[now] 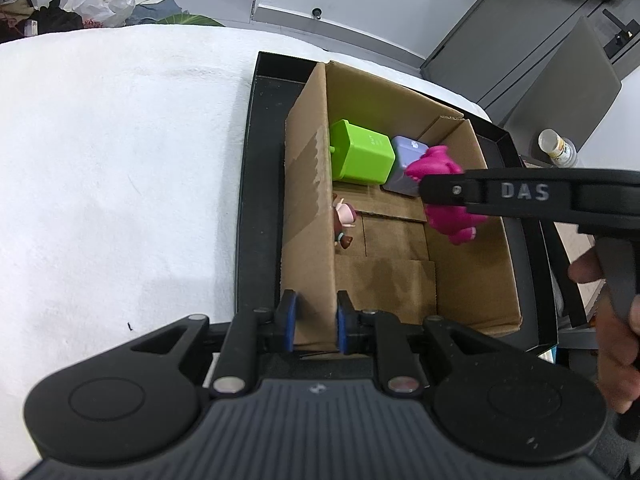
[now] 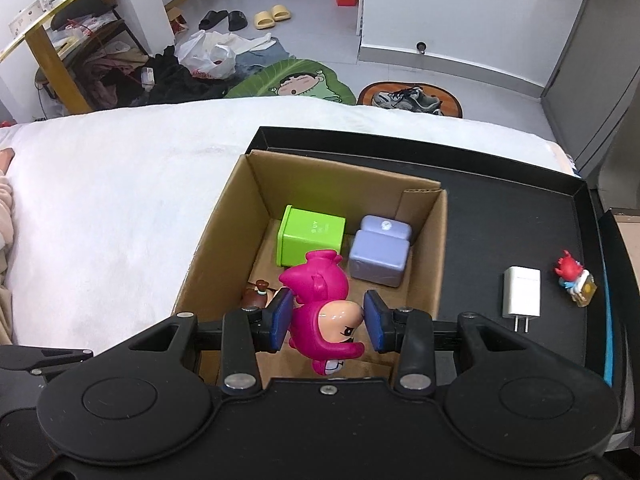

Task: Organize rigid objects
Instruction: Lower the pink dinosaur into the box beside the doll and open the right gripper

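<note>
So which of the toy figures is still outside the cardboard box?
The small red figure, standing on the black tray beside the white charger. The pink figure hangs above the cardboard box; the brown-haired one lies inside.

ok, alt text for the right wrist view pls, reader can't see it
The right gripper holds a pink figurine over an open cardboard box that sits in a black tray on a white cloth. Inside the box lie a green case, a lavender case and a small brown-haired figure. A white charger and a red toy rest on the tray beside it.
</note>
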`<state>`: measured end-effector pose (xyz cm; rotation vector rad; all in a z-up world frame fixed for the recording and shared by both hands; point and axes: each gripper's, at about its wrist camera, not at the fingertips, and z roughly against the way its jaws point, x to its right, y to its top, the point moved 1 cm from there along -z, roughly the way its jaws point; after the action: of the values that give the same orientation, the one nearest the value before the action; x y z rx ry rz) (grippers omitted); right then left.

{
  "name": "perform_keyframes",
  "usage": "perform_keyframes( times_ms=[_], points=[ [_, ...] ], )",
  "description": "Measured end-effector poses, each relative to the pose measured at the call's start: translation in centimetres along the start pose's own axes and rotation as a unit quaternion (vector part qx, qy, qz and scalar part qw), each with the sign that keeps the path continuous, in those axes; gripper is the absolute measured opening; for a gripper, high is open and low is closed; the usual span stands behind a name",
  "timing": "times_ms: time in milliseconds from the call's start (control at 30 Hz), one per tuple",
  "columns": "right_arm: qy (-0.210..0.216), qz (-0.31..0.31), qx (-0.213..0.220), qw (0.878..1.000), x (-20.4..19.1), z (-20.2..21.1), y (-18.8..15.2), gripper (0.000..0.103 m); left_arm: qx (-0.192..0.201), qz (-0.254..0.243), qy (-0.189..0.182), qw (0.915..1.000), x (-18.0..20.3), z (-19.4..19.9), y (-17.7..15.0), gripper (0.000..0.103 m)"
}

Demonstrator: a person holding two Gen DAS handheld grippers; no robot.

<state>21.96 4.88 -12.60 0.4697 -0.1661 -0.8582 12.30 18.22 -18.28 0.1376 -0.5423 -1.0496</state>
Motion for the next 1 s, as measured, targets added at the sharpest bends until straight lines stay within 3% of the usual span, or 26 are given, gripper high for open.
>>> perform_keyframes(
  times_ms=[1000],
  points=[
    [-0.002, -0.015, -0.032, 0.999, -0.4, -4.2, -1.4, 0.04, -0.005, 0.001, 0.005, 1.0, 0.3, -0.1, 0.3, 0.019]
  ],
)
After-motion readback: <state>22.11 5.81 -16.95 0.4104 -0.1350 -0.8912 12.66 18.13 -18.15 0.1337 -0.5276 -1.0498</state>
